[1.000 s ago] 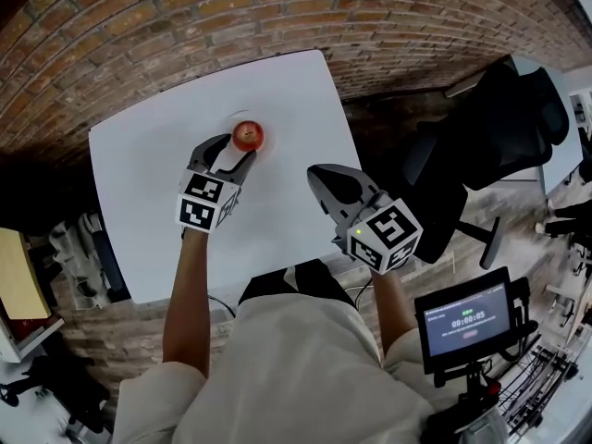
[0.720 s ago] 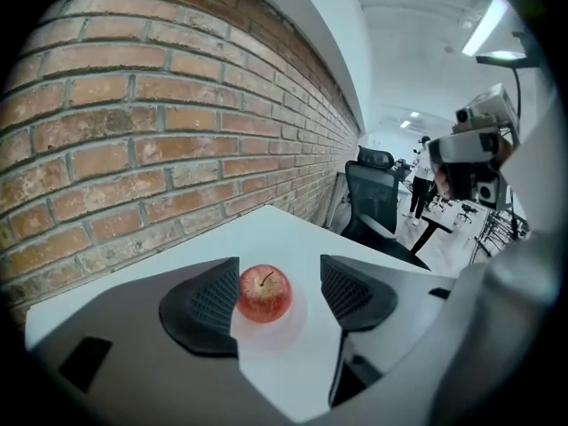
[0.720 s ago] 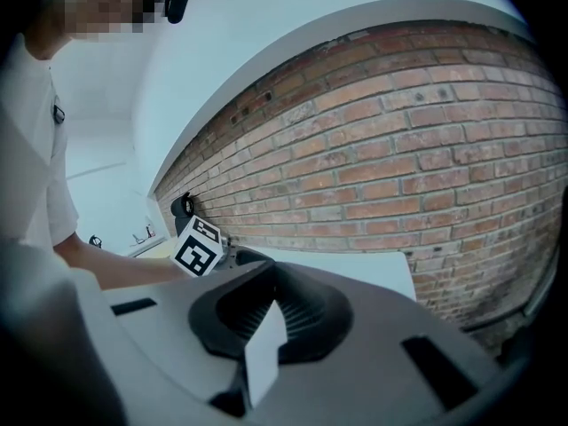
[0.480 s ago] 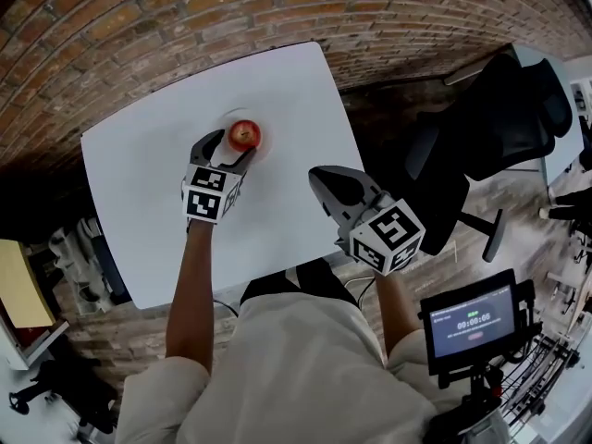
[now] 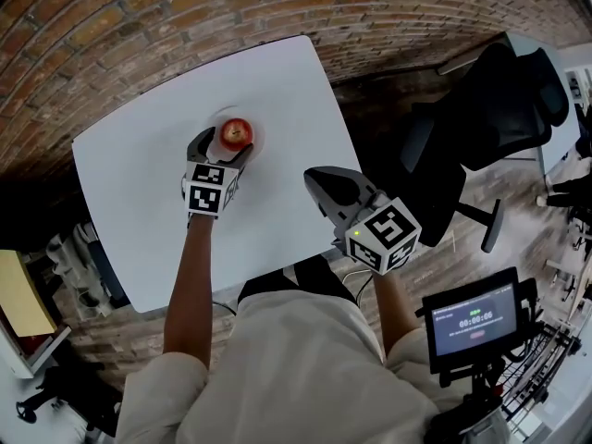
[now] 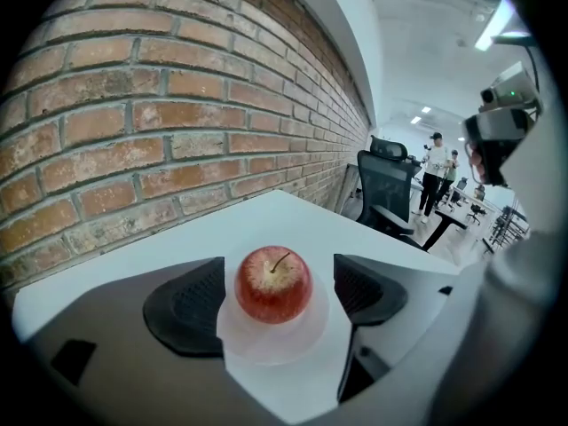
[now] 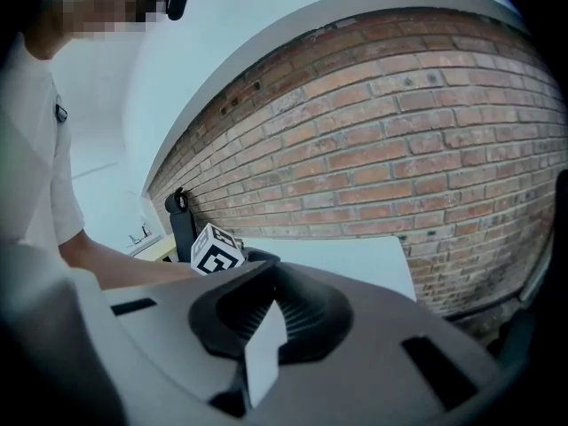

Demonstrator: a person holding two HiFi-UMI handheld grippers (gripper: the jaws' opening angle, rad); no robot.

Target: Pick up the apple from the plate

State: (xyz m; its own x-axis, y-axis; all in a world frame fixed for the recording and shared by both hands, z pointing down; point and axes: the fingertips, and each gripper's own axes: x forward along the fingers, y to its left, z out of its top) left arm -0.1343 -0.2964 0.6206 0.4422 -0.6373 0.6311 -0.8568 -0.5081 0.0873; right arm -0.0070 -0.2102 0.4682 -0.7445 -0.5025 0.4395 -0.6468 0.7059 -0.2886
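A round red apple with a short stalk (image 6: pixel 273 284) is seen standing upright in the middle of a small, translucent white plate (image 6: pixel 266 351), and the plate itself is carried by a white table top (image 5: pixel 139 188). The left gripper (image 5: pixel 221 151) is held low at the plate, reaching over its near rim. Its dark ribbed jaws have just been opening and are spread wide, one on each side of the apple. A narrow gap is left between each pad and the skin, so the fruit is framed but not yet touched. The right gripper (image 5: pixel 324 181) is kept well apart from the plate, off to its right. Its jaws are pressed together with nothing between them. The approach is judged to be finished, while the pick itself has not begun: the jaws are yet to be closed on the apple, and it is yet to be lifted clear of the plate.
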